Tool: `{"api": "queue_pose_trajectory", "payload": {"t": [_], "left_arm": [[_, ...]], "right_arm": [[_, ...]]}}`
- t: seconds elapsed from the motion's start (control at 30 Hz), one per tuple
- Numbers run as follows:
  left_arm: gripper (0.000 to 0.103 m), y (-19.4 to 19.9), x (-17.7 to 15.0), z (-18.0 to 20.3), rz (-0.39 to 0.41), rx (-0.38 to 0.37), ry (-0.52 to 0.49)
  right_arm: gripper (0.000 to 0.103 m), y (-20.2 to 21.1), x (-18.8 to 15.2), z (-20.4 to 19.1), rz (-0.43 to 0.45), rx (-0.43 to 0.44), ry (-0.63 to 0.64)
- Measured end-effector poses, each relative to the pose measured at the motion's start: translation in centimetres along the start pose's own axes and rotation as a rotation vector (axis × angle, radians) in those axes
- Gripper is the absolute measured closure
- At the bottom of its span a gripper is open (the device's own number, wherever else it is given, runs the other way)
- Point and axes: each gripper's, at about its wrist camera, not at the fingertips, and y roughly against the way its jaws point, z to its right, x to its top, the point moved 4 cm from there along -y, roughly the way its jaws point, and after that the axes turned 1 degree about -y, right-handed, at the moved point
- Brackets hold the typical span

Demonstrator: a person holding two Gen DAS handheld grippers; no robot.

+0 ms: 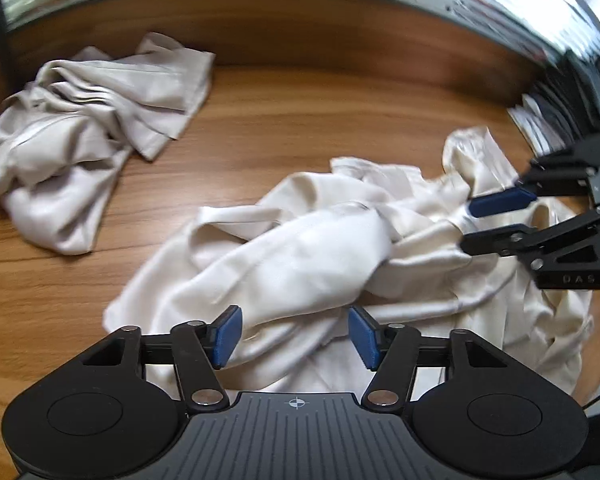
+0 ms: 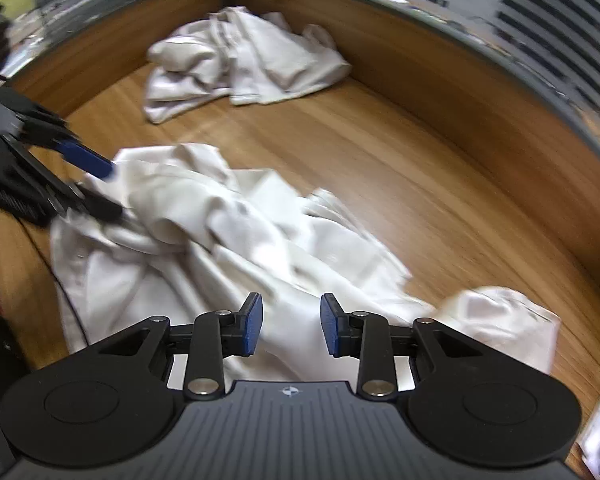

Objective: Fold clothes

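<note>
A crumpled cream garment [image 1: 300,248] lies spread on the wooden table [image 1: 340,112]. My left gripper [image 1: 295,334] is open at its near edge, and a fold of the cloth runs between the blue pads [image 1: 226,336]. In the right wrist view the same garment [image 2: 228,232] fills the middle. My right gripper [image 2: 291,330] is open more narrowly, with cloth lying in the gap. From the left wrist view the right gripper [image 1: 466,225] has a bunched strip of cloth between its tips. The left gripper [image 2: 116,192] shows at the garment's far left edge.
A second crumpled pale garment [image 1: 84,120] lies at the back left, seen too as a pale heap [image 2: 244,56] by the corner. A raised wooden wall [image 1: 300,28] rims the table. Dark and white stacked items [image 1: 548,120] sit at the right.
</note>
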Motion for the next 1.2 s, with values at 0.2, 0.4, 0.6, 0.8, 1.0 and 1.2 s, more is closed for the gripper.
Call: {"api": "queue_pose_trajectory", "payload": {"t": [0.2,0.4,0.6,0.8,1.0,1.2], "left_arm": [[0.061,-1.9,0.6,1.4,-0.024,0.01,-0.044],[0.098,-1.2,1.5,0.7,0.015,0.023,0.003],[0.099,3.0,2.5,-1.8,0.101,0.041,0.089],[0.099,6.9,3.4,-2.8,0.168,0.022,0.135],[0.099,10.3,4.4,-3.4,0.251,0.052,0.139],[0.099,9.2,5.2,-5.4,0.243,0.12,0.161]], "right_arm": [[0.067,-2.0,0.4,-1.7,-0.015,0.059,0.04],[0.099,-3.0,-0.3,-2.3,-0.042,0.011,0.069],[0.102,0.1,0.9,-1.2,0.048,-0.089,0.055],[0.102,4.2,2.7,-0.2,0.153,-0.164,0.052],[0.102,8.0,5.3,-1.0,0.257,-0.201,0.084],[0.102,6.5,9.4,-0.8,0.281,-0.204,0.13]]}}
